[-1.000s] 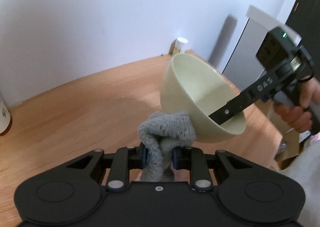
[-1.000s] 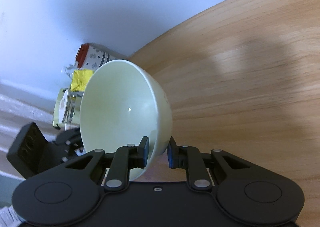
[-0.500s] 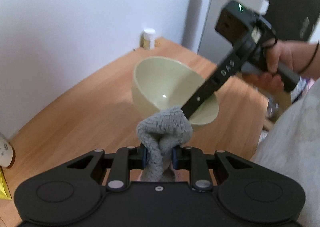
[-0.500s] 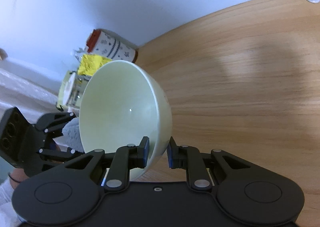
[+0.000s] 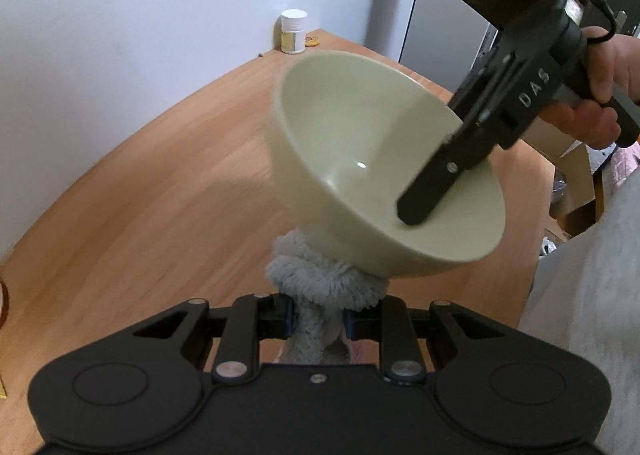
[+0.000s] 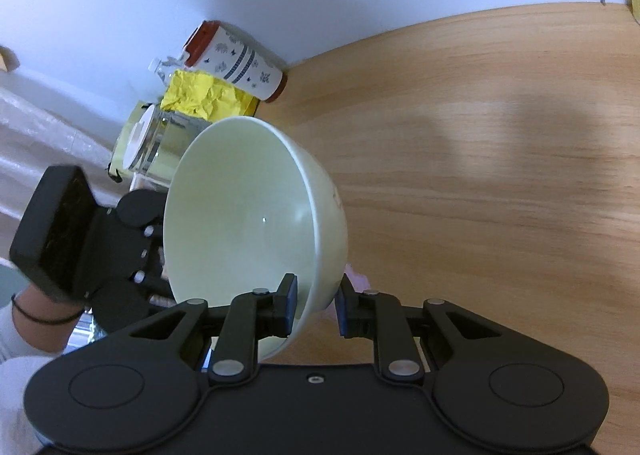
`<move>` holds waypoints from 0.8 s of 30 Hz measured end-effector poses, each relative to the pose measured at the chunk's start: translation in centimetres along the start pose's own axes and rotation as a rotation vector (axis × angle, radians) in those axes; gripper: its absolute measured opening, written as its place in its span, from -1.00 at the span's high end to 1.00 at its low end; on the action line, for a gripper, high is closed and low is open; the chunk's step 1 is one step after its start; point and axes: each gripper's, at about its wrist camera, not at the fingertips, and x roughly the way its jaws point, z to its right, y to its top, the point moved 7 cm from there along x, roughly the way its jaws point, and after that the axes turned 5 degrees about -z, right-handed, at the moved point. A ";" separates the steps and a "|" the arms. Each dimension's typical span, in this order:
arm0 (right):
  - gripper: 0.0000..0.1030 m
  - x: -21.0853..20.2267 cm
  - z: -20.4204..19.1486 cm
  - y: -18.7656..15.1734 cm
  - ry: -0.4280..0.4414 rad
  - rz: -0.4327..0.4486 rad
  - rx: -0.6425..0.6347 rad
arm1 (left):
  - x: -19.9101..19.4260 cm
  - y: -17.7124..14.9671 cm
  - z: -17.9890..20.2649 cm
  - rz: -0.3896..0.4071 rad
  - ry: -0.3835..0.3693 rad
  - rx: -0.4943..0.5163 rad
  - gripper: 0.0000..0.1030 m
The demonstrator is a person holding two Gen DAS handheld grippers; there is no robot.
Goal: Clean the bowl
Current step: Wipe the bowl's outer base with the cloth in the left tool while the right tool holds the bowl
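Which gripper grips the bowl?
The right gripper, shut on the bowl at its rim; the left gripper grips the grey cloth instead.

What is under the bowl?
The grey cloth, held by the left gripper, sits against the bowl's underside. Where they meet is hidden by the bowl.

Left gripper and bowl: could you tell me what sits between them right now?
In the left wrist view, a gray cloth, pinched in the left gripper, sits against the outer underside of the bowl.

White-capped pill bottle on wooden table; patterned tumbler, crumpled yellow paper, glass jar.
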 end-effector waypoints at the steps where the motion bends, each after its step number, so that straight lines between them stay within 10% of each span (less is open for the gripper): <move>1: 0.57 0.0 0.1 -0.1 -0.005 -0.003 -0.002 | -0.3 0.1 -0.2 0.007 0.003 -0.002 0.59; 14: 0.62 -0.6 -0.2 0.1 -0.027 -0.010 -0.053 | -4.9 0.7 -1.1 0.092 -0.009 0.032 0.59; 24: 0.70 3.1 2.8 -1.7 -0.033 -0.108 0.185 | -3.0 0.0 0.6 0.022 -0.069 0.031 0.61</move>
